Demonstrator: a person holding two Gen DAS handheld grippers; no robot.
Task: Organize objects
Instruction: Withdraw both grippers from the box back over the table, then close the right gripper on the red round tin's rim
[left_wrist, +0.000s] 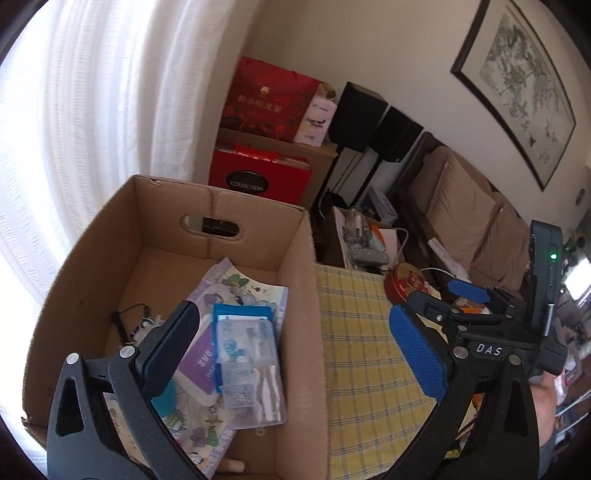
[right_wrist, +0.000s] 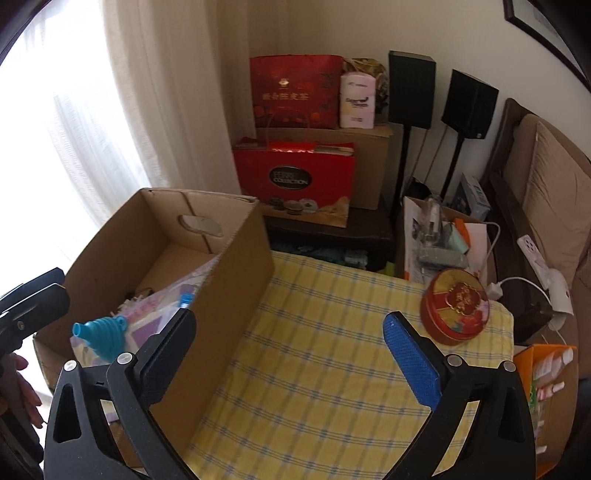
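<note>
Your left gripper (left_wrist: 291, 343) is spread wide with nothing between its fingers, hanging over the right wall of the cardboard box (left_wrist: 295, 280). Inside the box lie a clear plastic case (left_wrist: 251, 369), a blue packet (left_wrist: 240, 314) and a printed sheet (left_wrist: 240, 284) (a teal funnel (right_wrist: 101, 338) shows from the other camera). Your right gripper (right_wrist: 291, 350) is also spread and empty, above the yellow checked cloth (right_wrist: 332, 369) on the counter. A red round tin (right_wrist: 456, 306) sits on the cloth, well apart from the box.
</note>
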